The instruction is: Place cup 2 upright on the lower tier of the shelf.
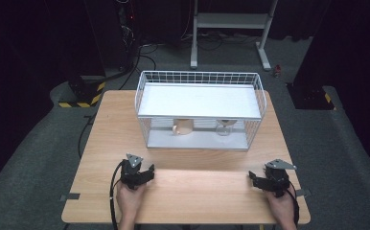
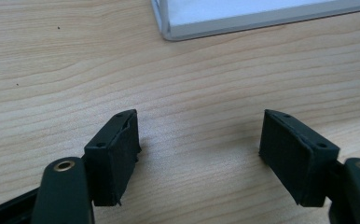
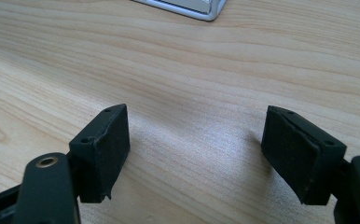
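Both grippers rest low over the wooden table (image 1: 197, 191) near its front edge, each held by a hand. My left gripper (image 1: 144, 173) is at the front left; in the left gripper view its jaws (image 2: 199, 140) stand apart with only bare wood between them. At the front right my right gripper (image 1: 254, 179) is open too, and its jaws (image 3: 194, 140) hold nothing. A white wire rack (image 1: 200, 108) stands at the table's far middle, beyond both grippers. On its lower tray sit a tan cup (image 1: 183, 127) and a clear glass (image 1: 225, 127).
The rack has a flat white top shelf (image 1: 197, 99). Its grey base corner (image 2: 206, 28) appears in the left gripper view, and another base corner (image 3: 192, 9) in the right gripper view. Beyond the table stand a metal frame (image 1: 231, 21) and dark equipment with cables on grey carpet.
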### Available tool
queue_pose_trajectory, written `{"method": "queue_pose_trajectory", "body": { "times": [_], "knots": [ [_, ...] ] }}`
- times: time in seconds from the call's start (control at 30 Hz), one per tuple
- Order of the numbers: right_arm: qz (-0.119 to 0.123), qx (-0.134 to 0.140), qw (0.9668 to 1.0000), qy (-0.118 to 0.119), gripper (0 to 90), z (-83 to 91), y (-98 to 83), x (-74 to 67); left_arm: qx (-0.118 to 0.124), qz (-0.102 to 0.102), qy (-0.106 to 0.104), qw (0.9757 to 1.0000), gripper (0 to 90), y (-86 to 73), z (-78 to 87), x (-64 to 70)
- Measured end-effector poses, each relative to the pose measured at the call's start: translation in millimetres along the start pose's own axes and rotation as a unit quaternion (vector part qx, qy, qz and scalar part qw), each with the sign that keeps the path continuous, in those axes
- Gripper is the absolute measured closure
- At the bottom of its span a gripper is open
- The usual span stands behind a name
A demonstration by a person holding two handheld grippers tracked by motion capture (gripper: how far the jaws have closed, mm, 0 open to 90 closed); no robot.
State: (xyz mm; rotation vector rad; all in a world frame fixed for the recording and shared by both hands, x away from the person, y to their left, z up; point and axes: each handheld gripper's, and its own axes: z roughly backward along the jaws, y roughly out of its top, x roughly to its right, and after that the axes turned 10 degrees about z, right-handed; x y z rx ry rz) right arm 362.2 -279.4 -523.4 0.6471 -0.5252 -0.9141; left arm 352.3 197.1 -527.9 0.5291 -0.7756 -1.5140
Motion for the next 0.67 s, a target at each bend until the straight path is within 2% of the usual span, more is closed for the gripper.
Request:
{"method": "queue_pose_trajectory", "body": {
  "times": [0.67],
  "knots": [
    [0.001,0.0,1.0,0.001,23.4,-0.1,0.2,0.0,-0.003,0.0,-0.003,1.0,25.9,-0.1,0.0,0.6]
  ]
}}
